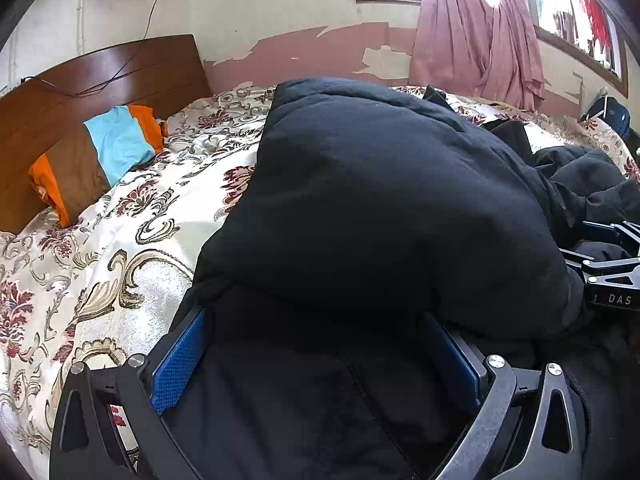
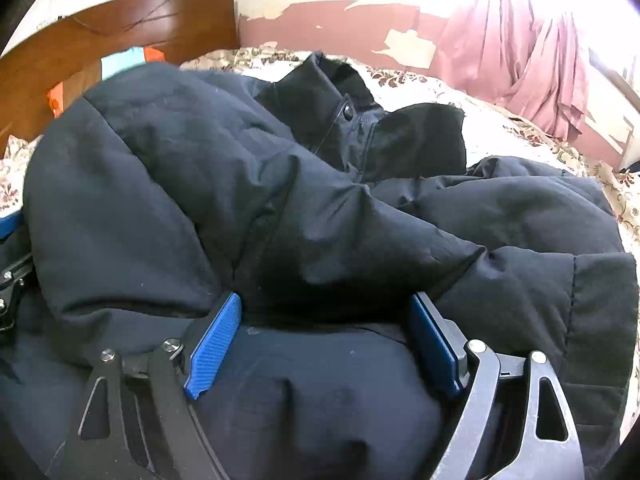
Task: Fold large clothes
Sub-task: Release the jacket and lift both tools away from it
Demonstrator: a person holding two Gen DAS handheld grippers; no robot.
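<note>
Black puffy jacket (image 1: 380, 184) covers the bedspread's (image 1: 132, 208) right; left side bare.

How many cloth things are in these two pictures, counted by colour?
Black: 1, the padded coat on the bed.
Floral cream: 1, the bedspread.
Striped orange, brown and light blue: 1, the pillow.
Pink: 1, the curtain.
Total: 4
</note>
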